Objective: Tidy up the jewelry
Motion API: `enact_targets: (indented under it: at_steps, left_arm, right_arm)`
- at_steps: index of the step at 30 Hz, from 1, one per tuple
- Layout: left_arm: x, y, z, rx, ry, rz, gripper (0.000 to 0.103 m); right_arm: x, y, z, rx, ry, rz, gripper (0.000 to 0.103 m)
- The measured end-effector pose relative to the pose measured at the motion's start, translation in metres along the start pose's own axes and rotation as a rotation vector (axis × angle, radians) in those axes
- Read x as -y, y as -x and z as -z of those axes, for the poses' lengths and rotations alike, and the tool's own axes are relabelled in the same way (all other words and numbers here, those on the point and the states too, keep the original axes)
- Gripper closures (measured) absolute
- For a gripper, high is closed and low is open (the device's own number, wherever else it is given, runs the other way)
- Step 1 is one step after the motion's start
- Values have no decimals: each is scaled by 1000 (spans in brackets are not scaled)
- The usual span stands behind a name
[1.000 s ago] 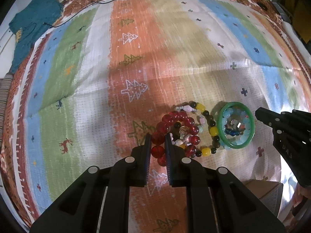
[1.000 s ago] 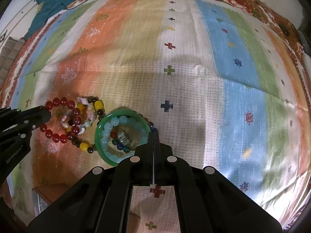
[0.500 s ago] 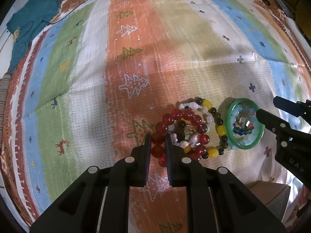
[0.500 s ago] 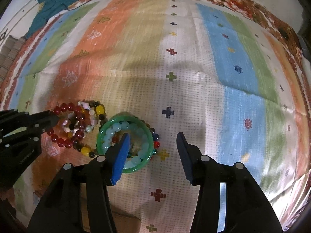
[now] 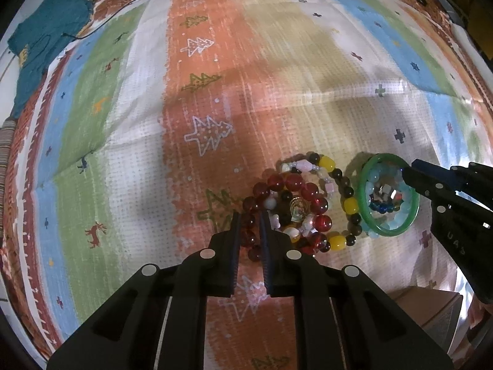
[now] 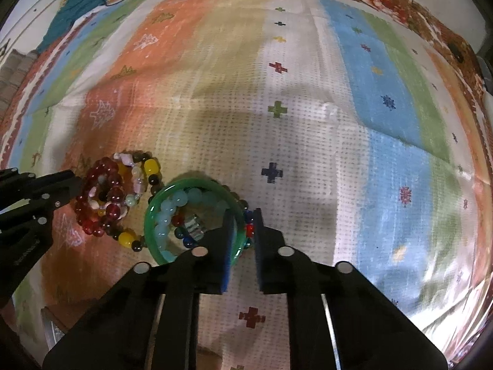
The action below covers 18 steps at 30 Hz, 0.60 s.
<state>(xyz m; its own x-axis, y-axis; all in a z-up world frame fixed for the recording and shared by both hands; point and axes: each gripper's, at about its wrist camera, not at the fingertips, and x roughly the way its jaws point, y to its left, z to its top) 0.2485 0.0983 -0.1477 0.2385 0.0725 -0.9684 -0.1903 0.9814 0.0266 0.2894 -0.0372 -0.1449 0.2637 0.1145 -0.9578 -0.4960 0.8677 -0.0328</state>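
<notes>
1. We see a striped woven blanket (image 5: 215, 108) filling most of both views, with bands of orange, green, blue, white and tan.
2. We note small white tree motifs (image 5: 208, 135) on its orange band near the centre of the left view, and a red deer figure (image 5: 96, 233) at lower left.
3. Cross marks (image 6: 272, 172) dot the pale band in the middle of the right view.
4. A teal garment (image 5: 46, 49) lies at the upper left.
5. A thin dark cord (image 5: 129, 3) runs along the top edge beside it.
6. A brown cardboard box (image 5: 431, 311) shows at the lower right of the left view.
</notes>
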Motion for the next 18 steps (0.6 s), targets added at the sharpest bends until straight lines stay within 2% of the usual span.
enact_targets:
  at_steps: [3, 7, 18]
  left_arm:
    - [-2, 1, -1, 1, 9, 4, 91]
    - [-4, 0, -1, -1, 21, 12, 86]
    - [-2, -23, 3, -32, -14, -15, 86]
  right_arm:
    - [-2, 0, 1, 4, 10, 1, 94]
    - [0, 1, 3, 11, 11, -4, 95]
    - [-3, 10, 2, 36, 22, -2, 95]
